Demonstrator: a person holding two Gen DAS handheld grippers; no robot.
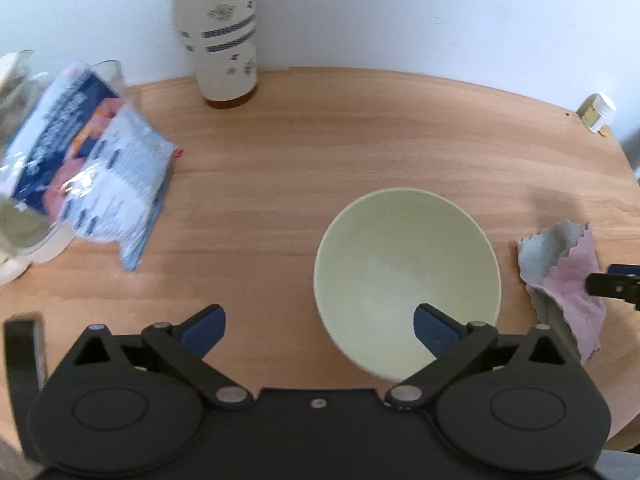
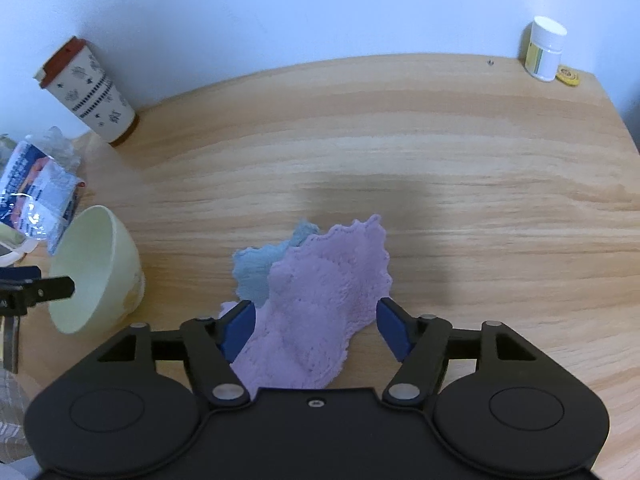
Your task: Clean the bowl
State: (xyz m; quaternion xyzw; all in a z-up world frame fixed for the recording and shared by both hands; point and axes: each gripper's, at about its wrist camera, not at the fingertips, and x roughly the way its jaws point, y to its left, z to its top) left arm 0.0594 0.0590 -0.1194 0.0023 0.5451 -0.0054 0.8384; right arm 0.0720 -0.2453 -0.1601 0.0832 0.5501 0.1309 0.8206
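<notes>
- Pale green ceramic bowl (image 1: pixel 406 276): on round wooden table (image 1: pixel 320 140).
- Pink-and-blue fleece cloth (image 2: pixel 316 300): right of bowl.
- Patterned lidded paper cup (image 1: pixel 218 32): behind bowl, leftward.
- Blue-and-white plastic packet (image 1: pixel 88 168): left of bowl.

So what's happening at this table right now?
A person works two handheld grippers over a wooden table. The left gripper is open beside a pale green bowl, gripping nothing. The right gripper is open over a pink-and-blue cloth lying on the table. Neither holds anything.
</notes>
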